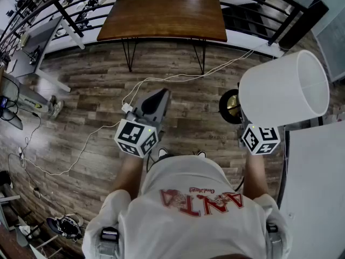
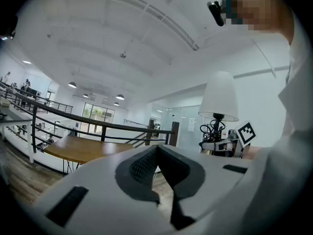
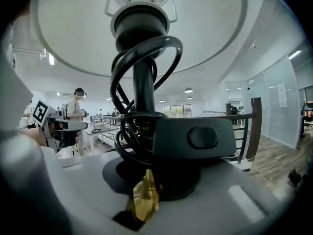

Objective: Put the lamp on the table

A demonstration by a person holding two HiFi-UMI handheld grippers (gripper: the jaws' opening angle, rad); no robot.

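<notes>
Lamp (image 1: pixel 283 88) is off the tabletop (image 1: pixel 161 18), held above the floor (image 1: pixel 97 90) at your right side. Your right tongs (image 3: pixel 146 180) grip it low on the stem, with the cord (image 3: pixel 122 72) coiled round. Your left tongs (image 2: pixel 156 150) are closed and empty, pointing toward the tabletop and well apart from it.

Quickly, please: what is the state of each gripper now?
Left gripper: closed, holding nothing.
Right gripper: closed on the lamp, gripping it at its stem.

Bright, even indoor light; fisheye bending, dark corners, close-up blur.
</notes>
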